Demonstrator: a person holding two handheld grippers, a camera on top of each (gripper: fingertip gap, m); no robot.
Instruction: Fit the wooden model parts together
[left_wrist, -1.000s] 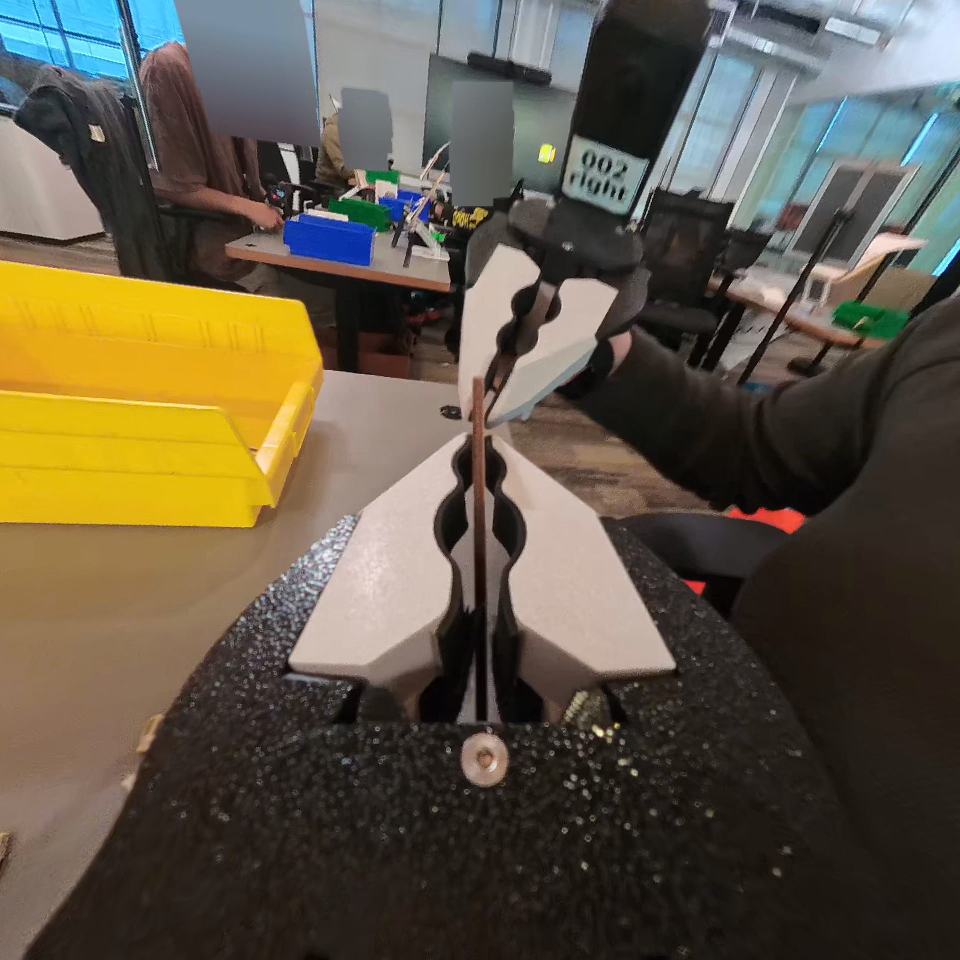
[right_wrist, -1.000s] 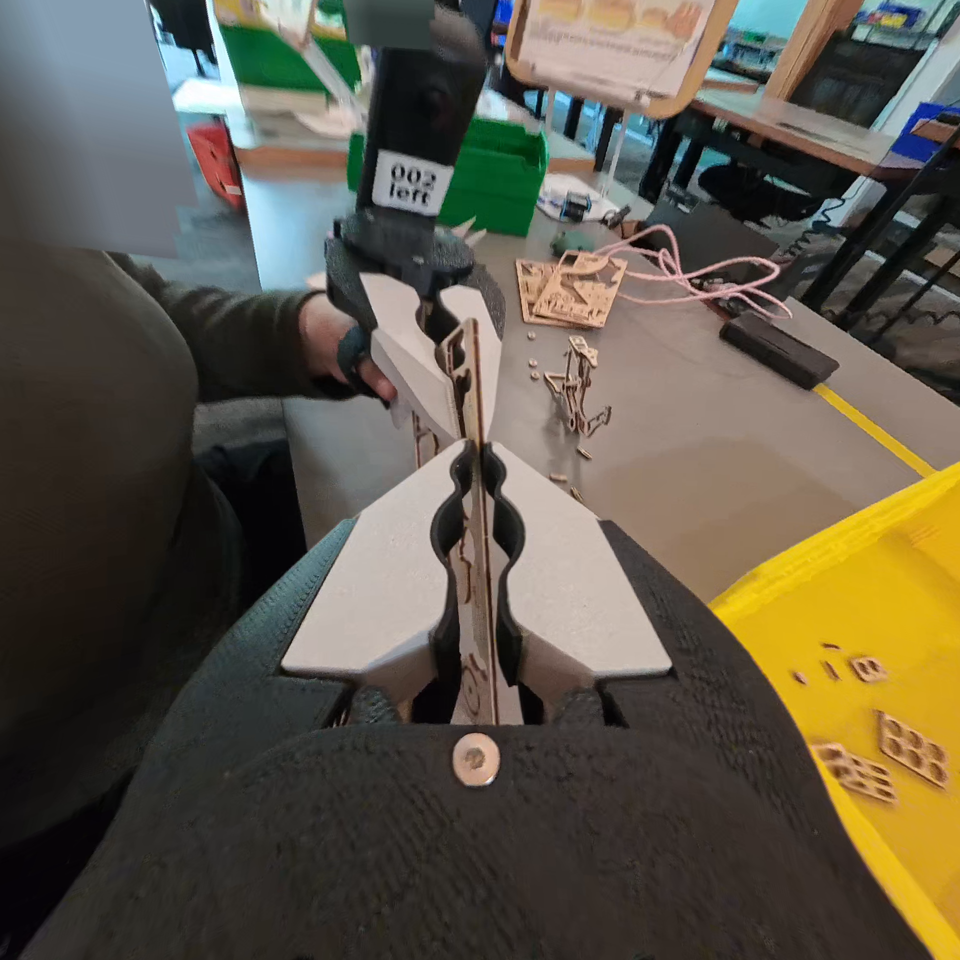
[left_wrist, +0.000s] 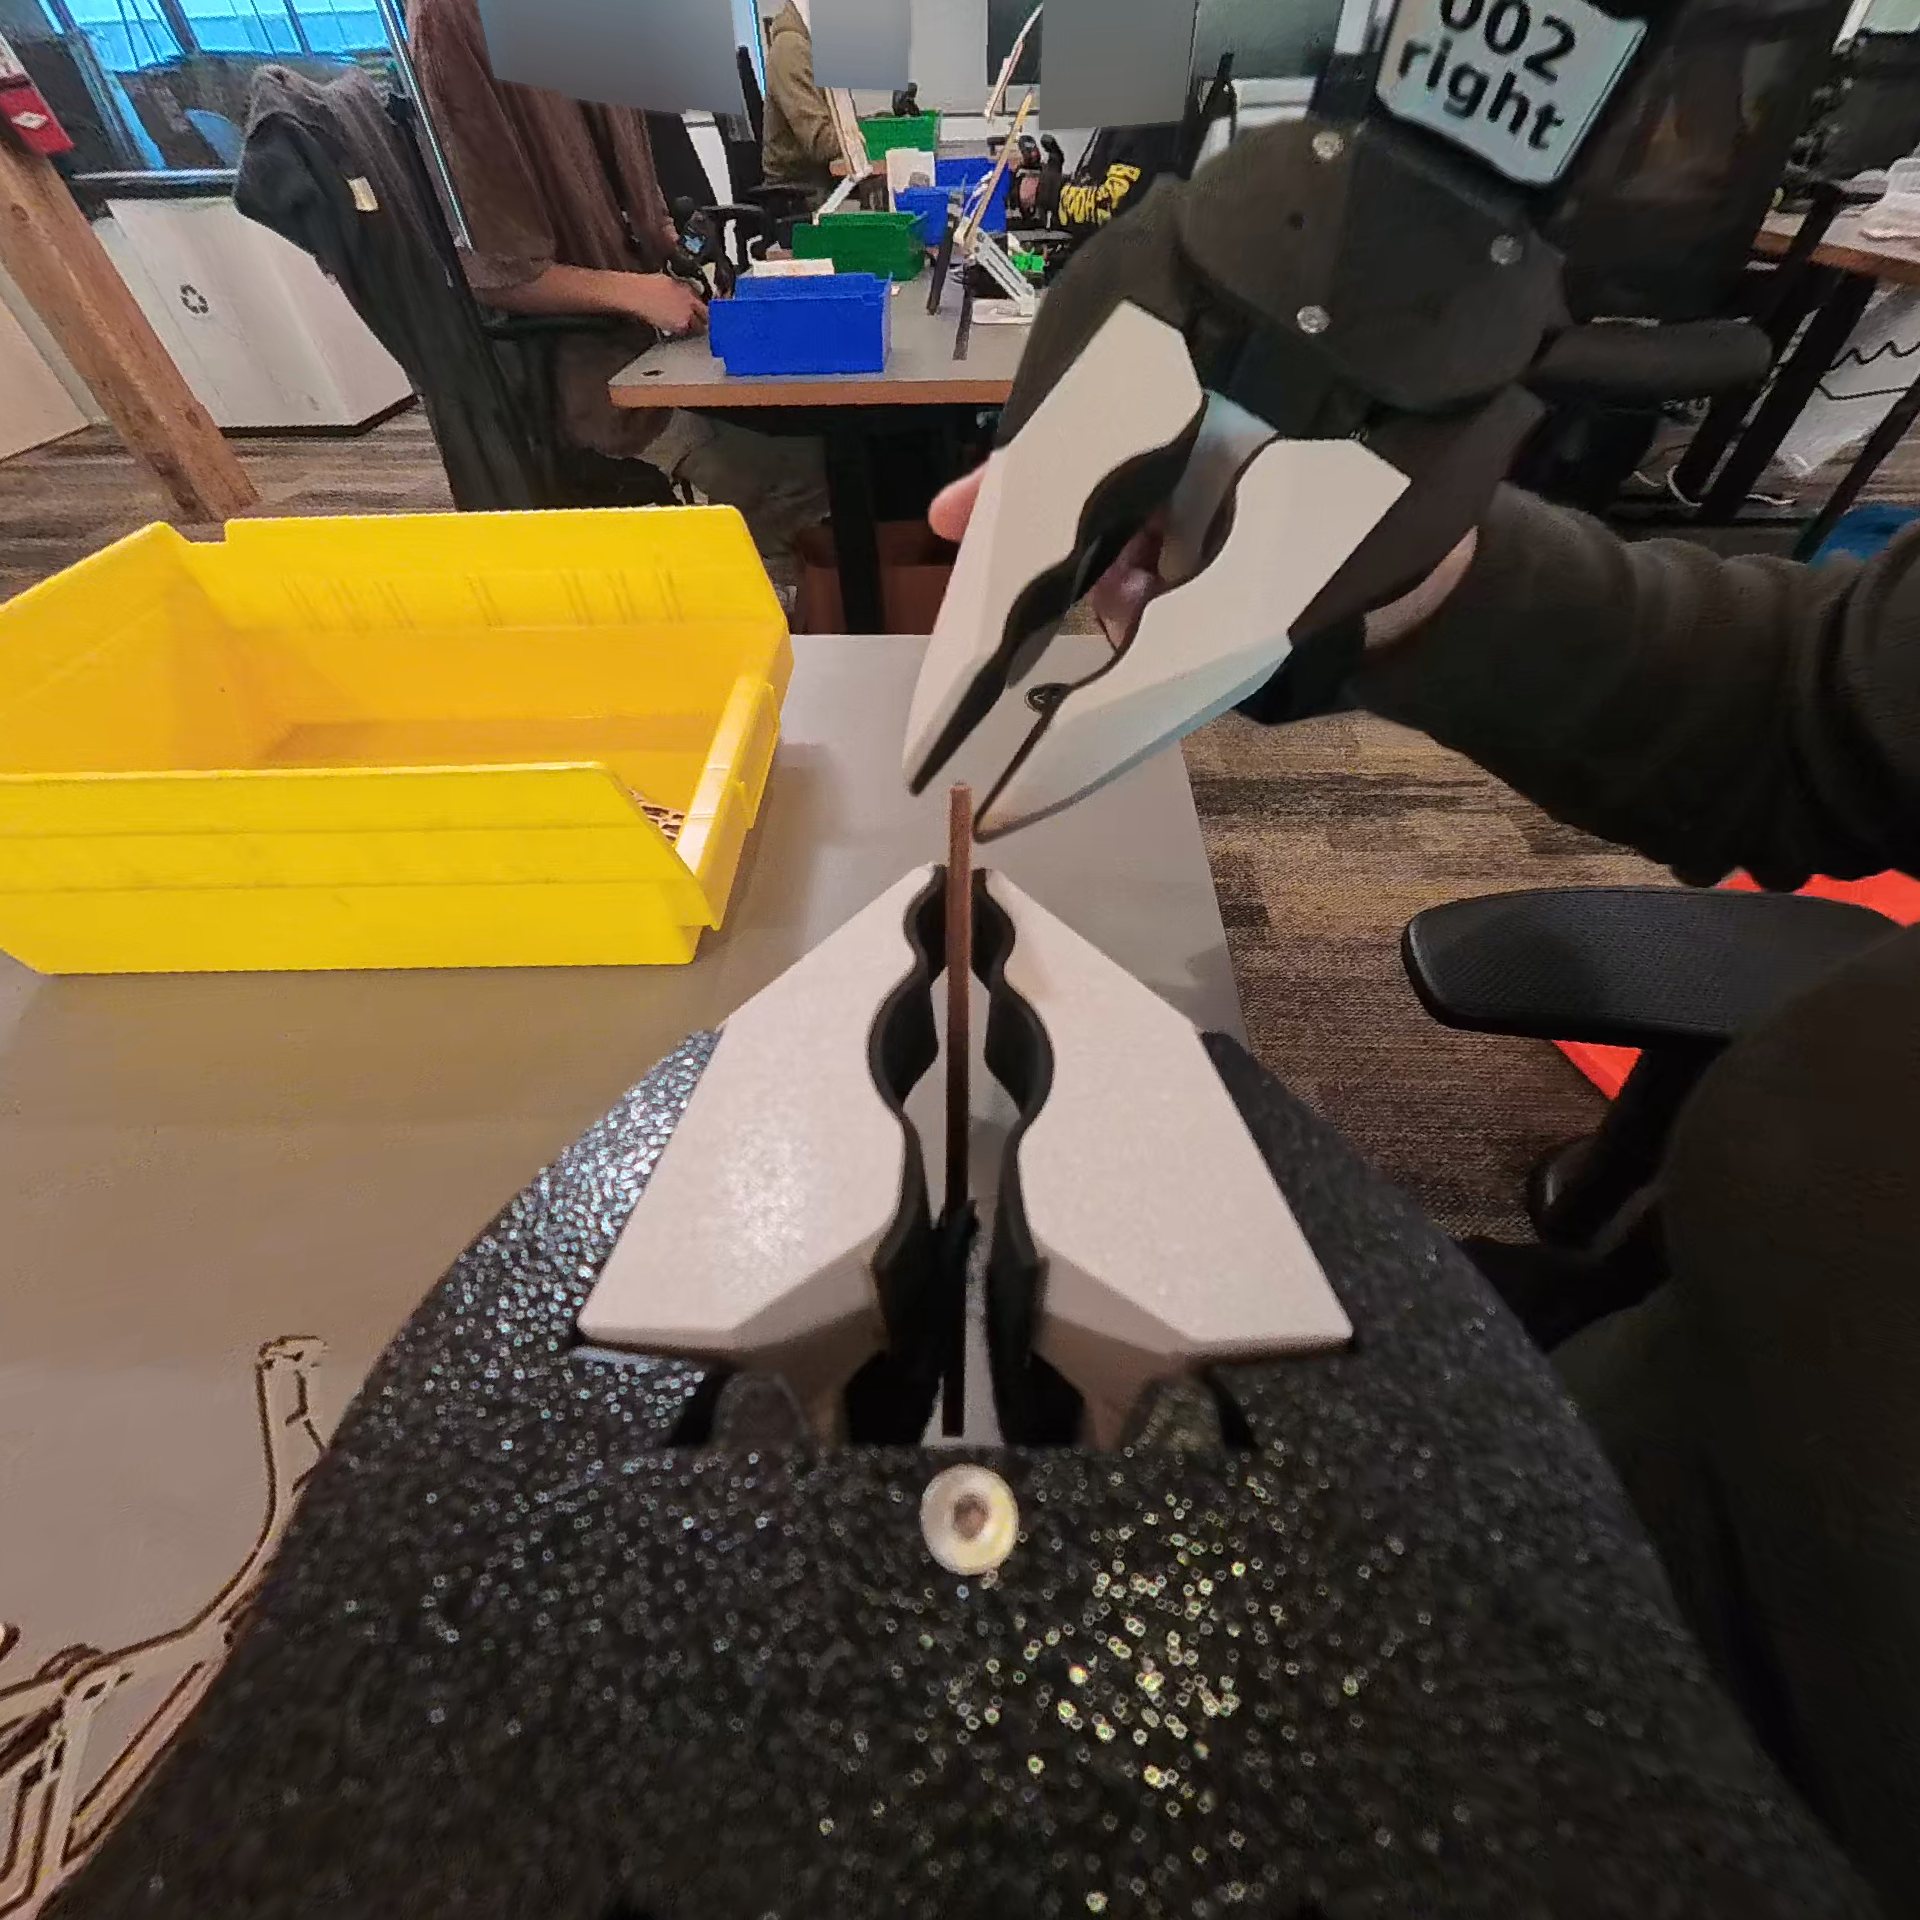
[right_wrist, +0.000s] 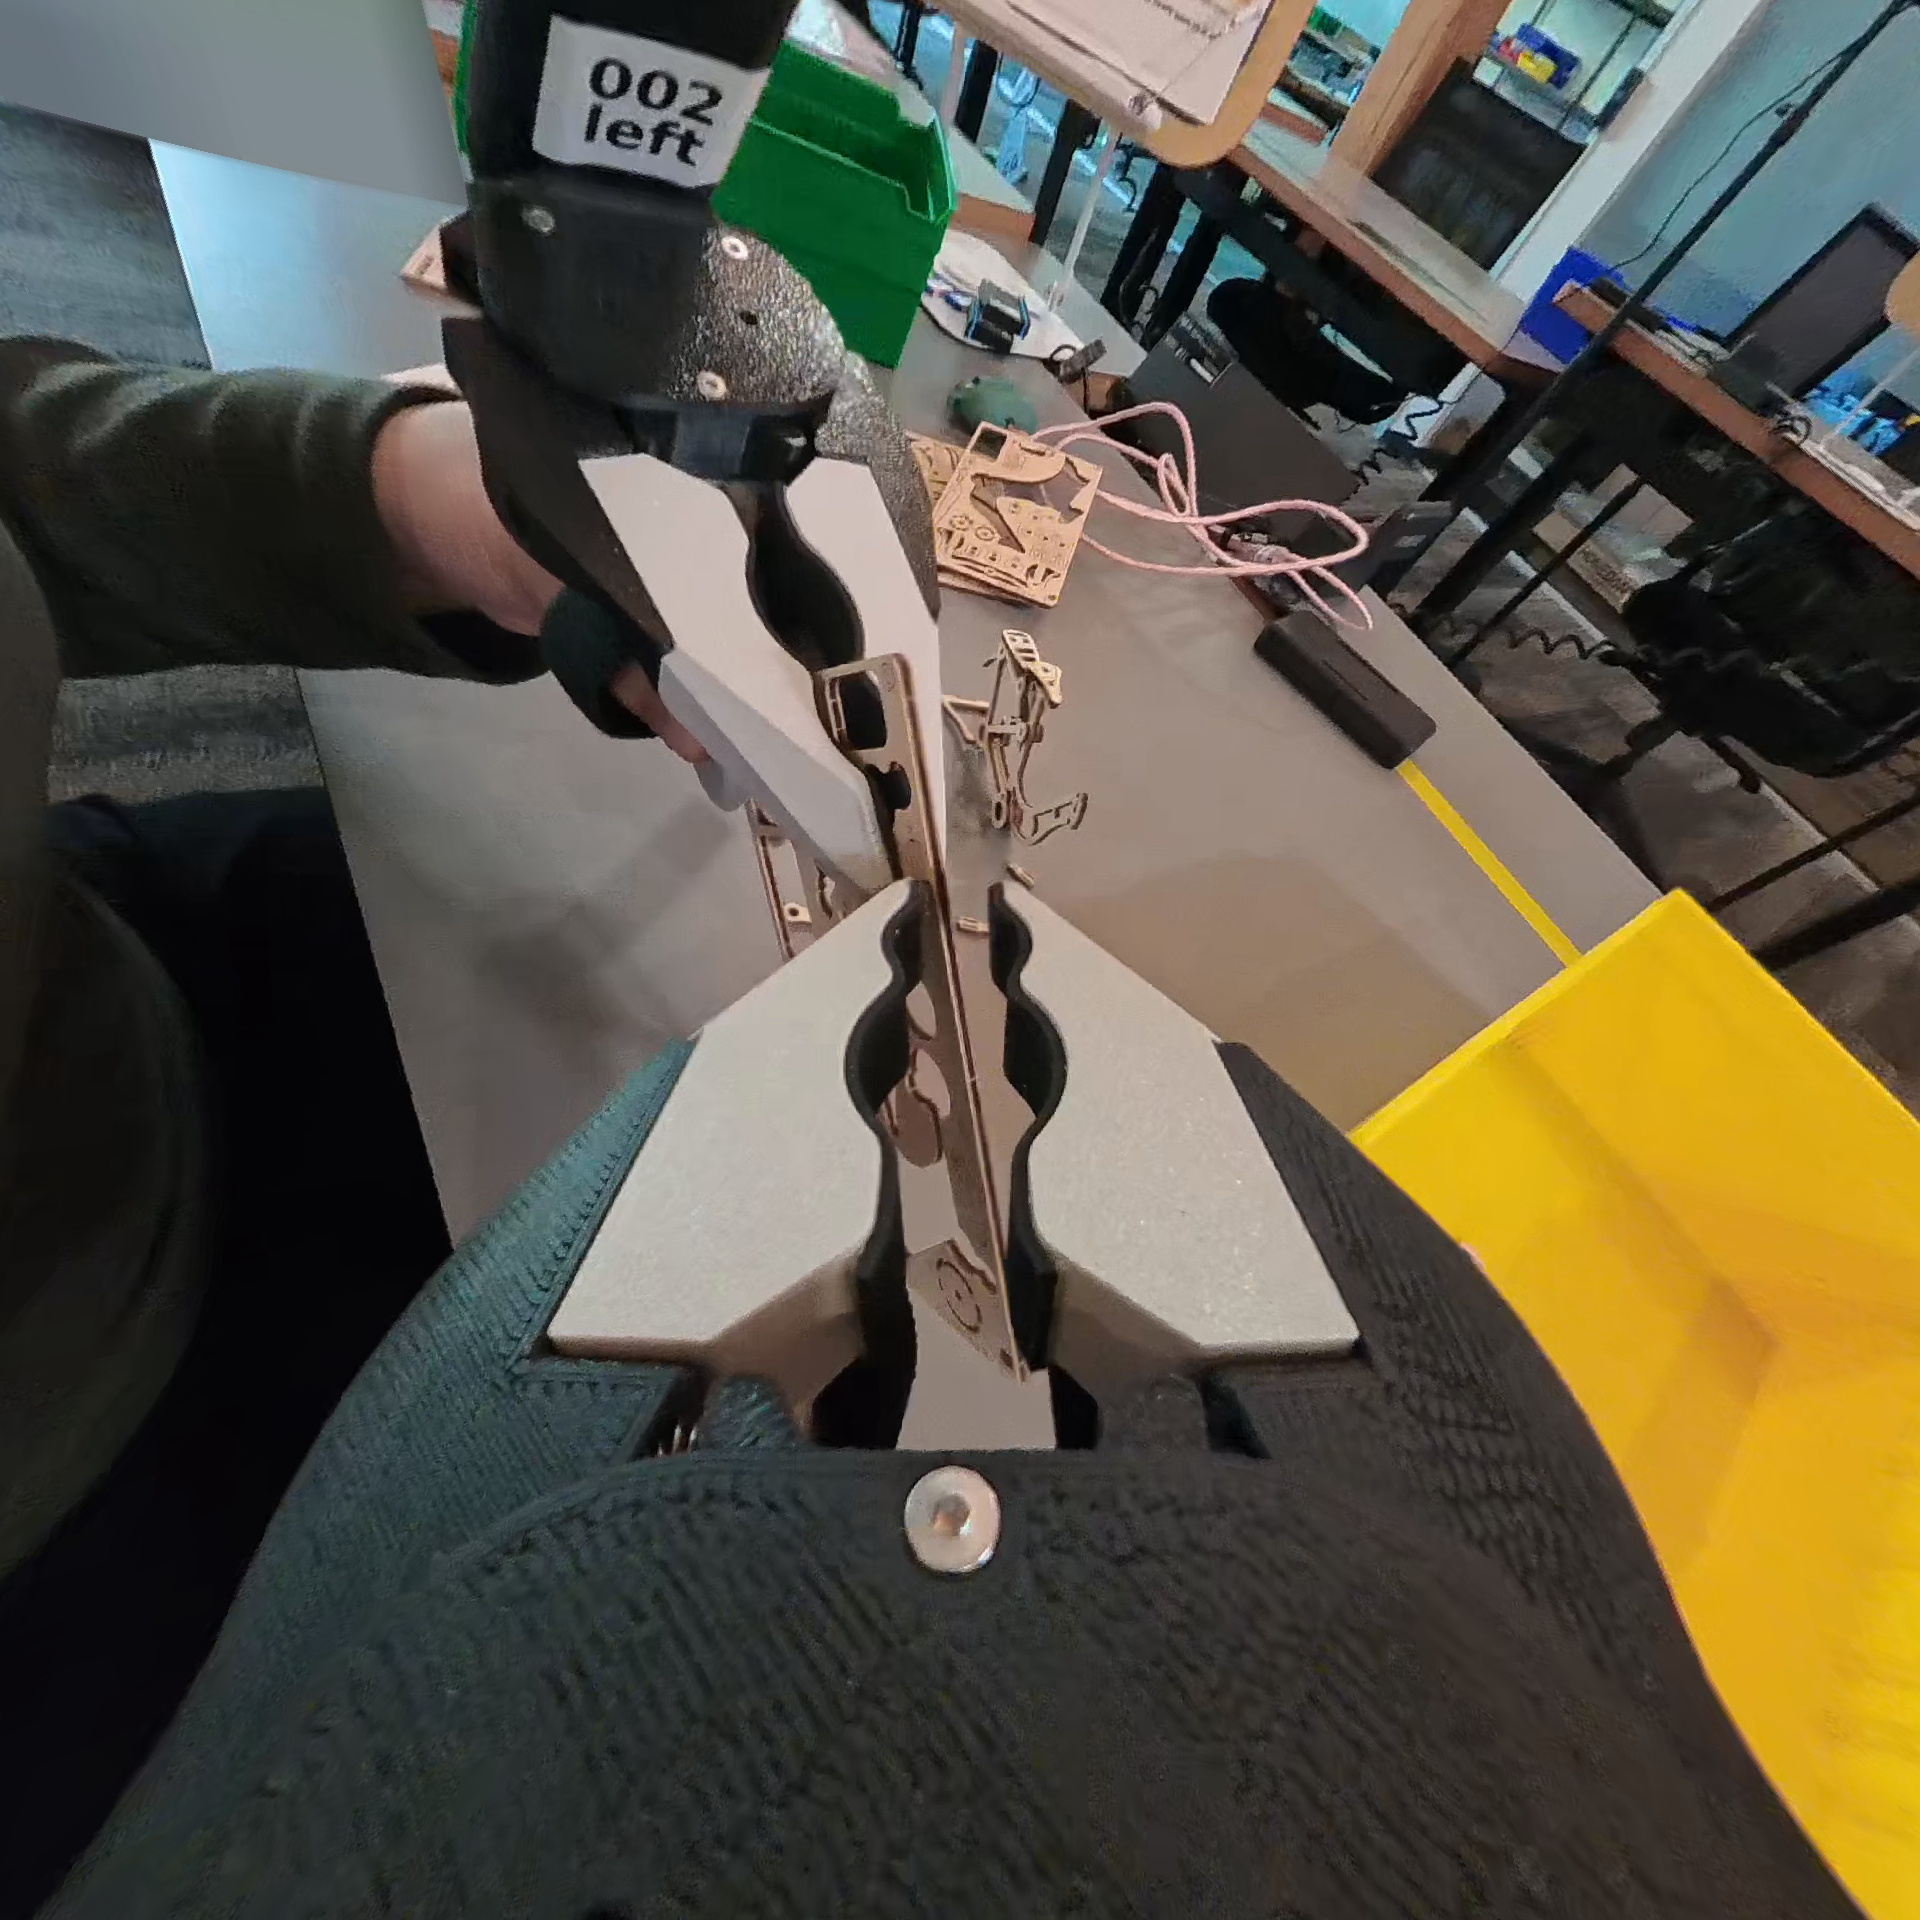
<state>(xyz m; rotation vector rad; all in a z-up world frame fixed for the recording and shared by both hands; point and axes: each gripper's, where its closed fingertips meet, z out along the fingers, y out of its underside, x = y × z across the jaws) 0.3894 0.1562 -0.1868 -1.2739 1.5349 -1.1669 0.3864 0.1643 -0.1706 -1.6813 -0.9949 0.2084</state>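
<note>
Left gripper (left_wrist: 958, 883) pinches the thin wooden sheet (right_wrist: 940, 997) edge-on, right gripper (right_wrist: 954, 894) parted narrowly around it — a skewed squeeze could snap it.

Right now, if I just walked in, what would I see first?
First, two grey-fingered grippers meeting tip to tip above the table edge: the left gripper clamps a thin wooden sheet, and the right gripper stands open around it. Next, the bright yellow bin on the table.

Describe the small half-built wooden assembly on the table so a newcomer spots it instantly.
On the grey table, look between the stack of flat wooden sheets and the yellow bin. The small wooden assembly stands alone there. Unlike the flat sheets, it rises upright off the tabletop.
</note>
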